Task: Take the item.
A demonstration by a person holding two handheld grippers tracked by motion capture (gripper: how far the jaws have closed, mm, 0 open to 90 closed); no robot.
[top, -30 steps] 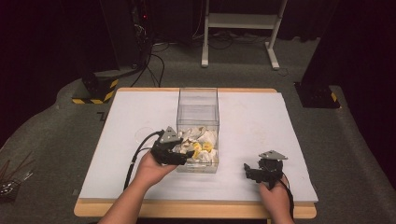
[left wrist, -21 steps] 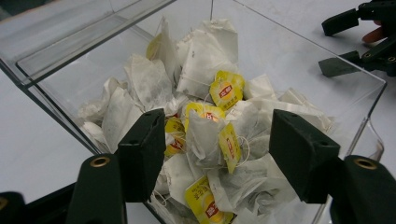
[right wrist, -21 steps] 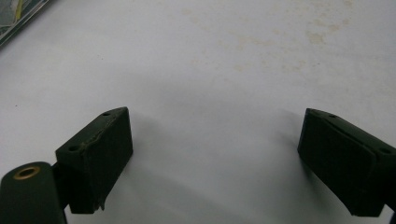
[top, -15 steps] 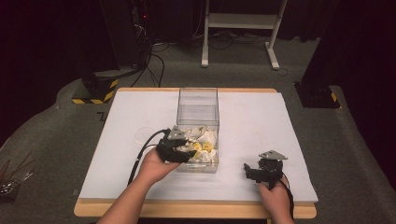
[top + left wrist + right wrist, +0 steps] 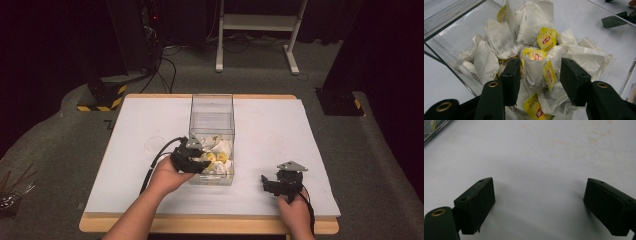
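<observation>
left hand-held gripper (image 5: 537,72): jaws apart around a tea bag (image 5: 534,68) in the clear box (image 5: 212,107)
right hand-held gripper (image 5: 537,205): spread wide, empty, over the bench (image 5: 536,150)

Both my forearms are bare, no sleeves in the high view. My left gripper (image 5: 192,161) is black, with a black cable looping off its rear. Its own view shows two blocky black jaws with matte pads, each arm set with a brass-ringed eyelet. My right gripper (image 5: 280,182) is black too, topped by a grey three-cornered plate; its pads (image 5: 477,200) are chunky, slightly chipped along one edge, with small screw holes.
</observation>
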